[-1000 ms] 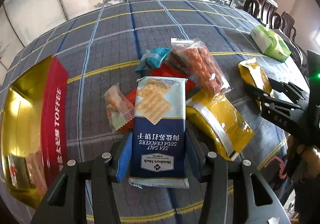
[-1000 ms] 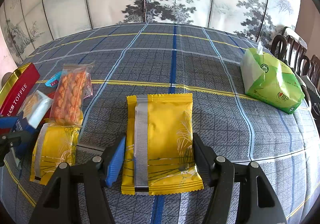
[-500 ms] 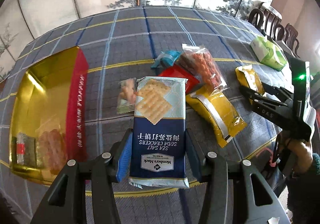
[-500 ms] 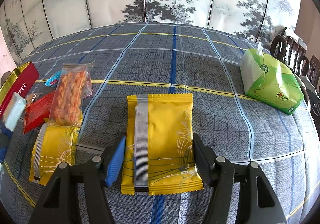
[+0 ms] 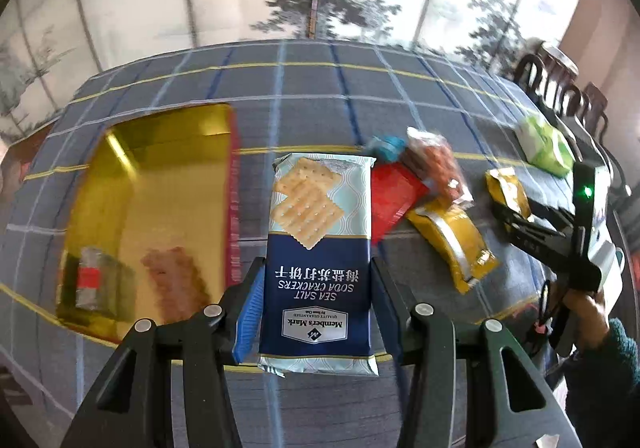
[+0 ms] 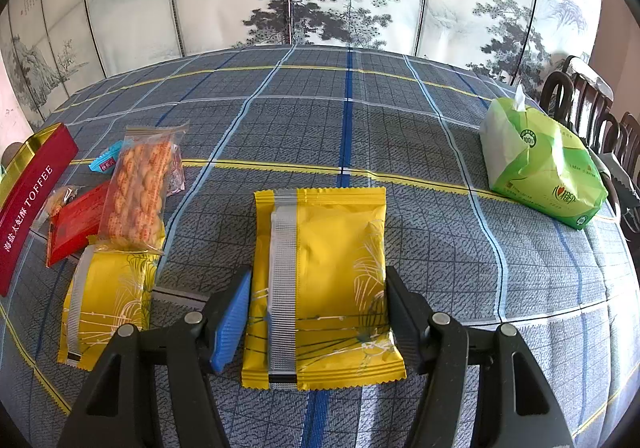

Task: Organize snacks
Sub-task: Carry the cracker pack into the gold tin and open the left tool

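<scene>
Left gripper (image 5: 316, 308) pinches glossy rectangular cracker pack (image 5: 318, 248).

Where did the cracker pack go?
The left gripper grips the cracker pack above the table, between the toffee tin and the red packet.

The blue-and-pale cracker packet (image 5: 318, 256) reads "Member's Mark", "SEA SALT SODA CRACKERS" and the Chinese "海盐苏打饼干". The long red tin box (image 6: 28, 215) with gold rim bears "海盐太妃酥 TOFFEE". The green-and-white tissue pack (image 6: 540, 163) shows "100%".
</scene>
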A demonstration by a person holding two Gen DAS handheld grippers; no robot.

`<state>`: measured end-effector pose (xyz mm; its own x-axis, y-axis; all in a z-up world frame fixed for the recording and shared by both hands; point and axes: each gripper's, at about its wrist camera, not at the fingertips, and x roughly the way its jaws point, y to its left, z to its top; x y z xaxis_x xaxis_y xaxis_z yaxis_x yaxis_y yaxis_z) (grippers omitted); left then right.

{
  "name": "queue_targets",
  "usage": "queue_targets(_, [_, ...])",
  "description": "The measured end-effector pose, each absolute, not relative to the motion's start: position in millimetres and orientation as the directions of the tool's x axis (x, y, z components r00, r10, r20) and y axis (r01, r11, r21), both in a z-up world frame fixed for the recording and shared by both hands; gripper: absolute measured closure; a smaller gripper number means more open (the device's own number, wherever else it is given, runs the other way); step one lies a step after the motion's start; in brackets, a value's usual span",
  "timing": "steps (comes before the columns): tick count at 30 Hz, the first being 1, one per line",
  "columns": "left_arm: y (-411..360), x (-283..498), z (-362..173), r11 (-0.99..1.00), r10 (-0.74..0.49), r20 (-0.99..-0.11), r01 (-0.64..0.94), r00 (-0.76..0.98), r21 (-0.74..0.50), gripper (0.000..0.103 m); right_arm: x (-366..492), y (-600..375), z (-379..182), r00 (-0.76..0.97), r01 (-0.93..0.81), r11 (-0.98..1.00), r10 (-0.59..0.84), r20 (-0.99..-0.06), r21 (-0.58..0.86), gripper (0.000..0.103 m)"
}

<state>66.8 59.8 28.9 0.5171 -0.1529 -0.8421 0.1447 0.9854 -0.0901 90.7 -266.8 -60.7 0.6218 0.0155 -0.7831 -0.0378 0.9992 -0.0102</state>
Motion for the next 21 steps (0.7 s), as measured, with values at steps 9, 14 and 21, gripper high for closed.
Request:
queue_targets(9, [128.7,70.9,33.0,0.999,-0.039,-0.834,-0.010,0.551,-0.054,0.057,90.5,-266.5,-60.5,0.621,-0.038,0.999,0.015,-0.783,-0.011,0.038])
queue_targets(14, [163.6,75.1,27.4,0.996,0.025,-0.840,-0.090,0.542,-0.028,0.057,90.5,-266.3,-60.3,0.621,-0.031,0.999,0.010,-0.784,-0.012,0.038])
queue_targets(21, [195.0,78.9,12.0,0.991,0.072,-0.856,-0.133,0.512,0.004,0.057,92.5,-270.0,-58.9,0.607,-0.013,1.000,-0.002,-0.795,-0.012,0.038])
